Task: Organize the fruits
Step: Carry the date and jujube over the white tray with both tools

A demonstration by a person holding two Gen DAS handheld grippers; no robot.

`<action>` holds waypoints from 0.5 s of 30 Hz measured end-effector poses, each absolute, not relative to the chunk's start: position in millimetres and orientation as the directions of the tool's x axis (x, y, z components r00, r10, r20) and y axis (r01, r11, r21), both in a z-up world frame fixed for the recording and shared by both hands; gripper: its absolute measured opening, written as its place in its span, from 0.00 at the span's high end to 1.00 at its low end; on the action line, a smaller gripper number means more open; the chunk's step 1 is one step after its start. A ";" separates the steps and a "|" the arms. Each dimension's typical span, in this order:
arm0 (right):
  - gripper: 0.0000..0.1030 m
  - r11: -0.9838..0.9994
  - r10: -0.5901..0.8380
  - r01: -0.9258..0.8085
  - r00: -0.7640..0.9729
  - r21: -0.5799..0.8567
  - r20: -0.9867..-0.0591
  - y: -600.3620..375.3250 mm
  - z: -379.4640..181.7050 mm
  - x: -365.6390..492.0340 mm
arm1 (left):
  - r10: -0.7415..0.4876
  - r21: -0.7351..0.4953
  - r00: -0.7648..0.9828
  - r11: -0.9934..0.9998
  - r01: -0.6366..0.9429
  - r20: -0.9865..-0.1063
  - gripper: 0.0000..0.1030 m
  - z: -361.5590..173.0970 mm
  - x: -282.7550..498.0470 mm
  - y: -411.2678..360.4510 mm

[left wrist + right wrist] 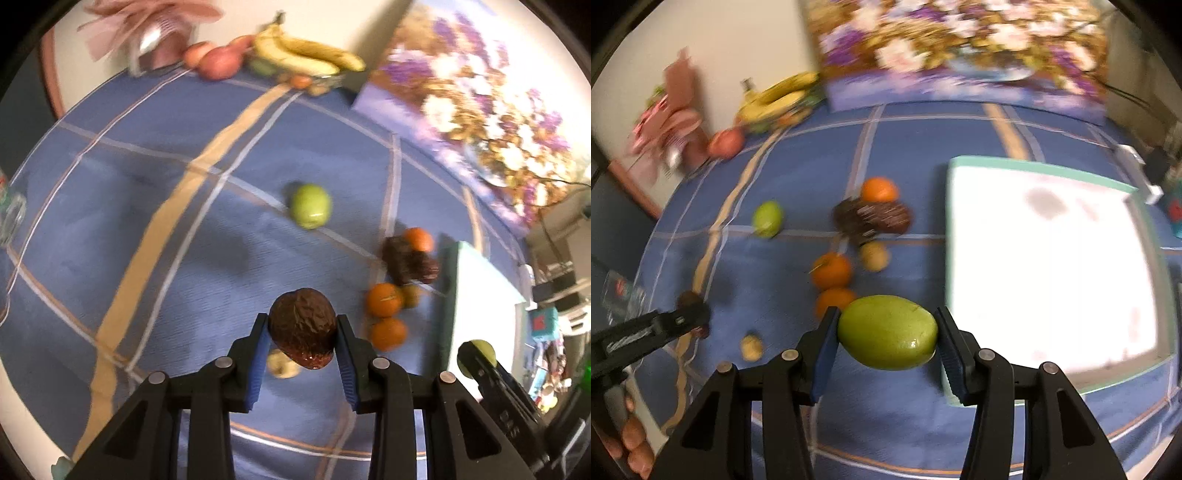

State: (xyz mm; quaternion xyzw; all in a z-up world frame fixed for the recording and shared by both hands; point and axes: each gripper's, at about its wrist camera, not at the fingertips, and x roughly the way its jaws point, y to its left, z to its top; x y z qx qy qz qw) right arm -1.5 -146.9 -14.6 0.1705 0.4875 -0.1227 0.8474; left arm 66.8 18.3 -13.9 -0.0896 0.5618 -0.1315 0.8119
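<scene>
My left gripper [303, 332] is shut on a dark brown avocado [302, 326] and holds it above the blue cloth. My right gripper [886, 332] is shut on a green mango-like fruit [888, 331], just left of the white tray [1052, 266]. On the cloth lie a green apple [310, 205], three oranges [384, 300], two dark avocados [408, 264] and small yellowish fruits [873, 255]. The left gripper also shows in the right wrist view [690, 317]. The right gripper with its green fruit shows in the left wrist view [476, 356].
A bowl with bananas [306, 55] and red apples [218, 61] stands at the far edge. A flower picture [960, 51] leans on the wall. A glass jar [11, 218] stands at the left. A small pale fruit [751, 347] lies near the cloth's left side.
</scene>
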 end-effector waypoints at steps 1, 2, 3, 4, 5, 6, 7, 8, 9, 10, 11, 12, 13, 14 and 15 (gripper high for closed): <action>0.49 0.895 -0.070 0.415 0.495 0.165 -0.866 -161.9 -10.3 -4.1 | -0.327 -0.299 0.335 0.945 0.133 -0.884 0.64 -10.1 65.5 10.1; 0.49 0.891 -0.075 0.423 0.495 0.164 -0.866 -164.5 -10.4 -4.1 | -0.334 -0.301 0.335 0.942 0.149 -0.881 0.64 -8.7 66.1 1.7; 0.49 0.882 -0.087 0.442 0.495 0.165 -0.865 -171.7 -9.9 -5.2 | -0.343 -0.303 0.333 0.938 0.167 -0.878 0.64 -5.0 65.0 -5.0; 0.49 0.864 -0.098 0.473 0.497 0.175 -0.862 -189.3 -5.9 -6.4 | -0.351 -0.304 0.331 0.934 0.185 -0.876 0.64 -2.6 66.8 -14.5; 0.49 0.855 -0.108 0.488 0.498 0.176 -0.860 -198.7 -4.6 -8.7 | -0.358 -0.304 0.327 0.930 0.204 -0.875 0.64 -0.1 66.9 -24.8; 0.49 0.853 -0.110 0.492 0.499 0.176 -0.860 -200.4 -4.7 -8.5 | -0.365 -0.305 0.323 0.926 0.222 -0.873 0.64 2.2 67.0 -34.6; 0.49 0.843 -0.117 0.507 0.499 0.180 -0.859 -208.8 -3.8 -7.7 | -0.371 -0.306 0.320 0.922 0.236 -0.872 0.64 2.3 68.1 -41.8; 0.49 0.828 -0.129 0.530 0.501 0.185 -0.856 -227.8 -0.8 -15.3 | -0.380 -0.309 0.315 0.917 0.252 -0.870 0.64 4.0 68.2 -50.2; 0.49 0.820 -0.135 0.540 0.501 0.187 -0.855 -235.8 -1.9 -16.0 | -0.386 -0.310 0.311 0.912 0.267 -0.868 0.64 5.1 68.3 -57.7; 0.49 0.809 -0.146 0.557 0.500 0.187 -0.854 -246.6 -0.6 -17.5 | -0.392 -0.309 0.308 0.907 0.285 -0.867 0.64 6.0 68.5 -65.6; 0.49 0.806 -0.149 0.562 0.499 0.187 -0.854 -249.3 0.2 -17.4 | -0.396 -0.307 0.303 0.903 0.302 -0.867 0.64 7.1 68.9 -74.2; 0.49 0.795 -0.162 0.578 0.495 0.185 -0.853 -259.5 1.6 -13.8 | -0.399 -0.305 0.299 0.899 0.316 -0.867 0.64 7.3 69.8 -82.4; 0.49 0.789 -0.173 0.588 0.493 0.180 -0.853 -266.3 3.6 -14.8 | -0.403 -0.303 0.293 0.894 0.331 -0.867 0.64 6.8 70.2 -90.3; 0.49 0.786 -0.176 0.591 0.491 0.178 -0.853 -269.0 4.3 -15.1 | -0.407 -0.302 0.286 0.888 0.347 -0.867 0.64 6.0 71.4 -100.1; 0.49 0.776 -0.192 0.607 0.484 0.170 -0.854 -280.9 6.4 -16.0 | -0.410 -0.300 0.278 0.882 0.363 -0.869 0.64 4.5 72.4 -109.4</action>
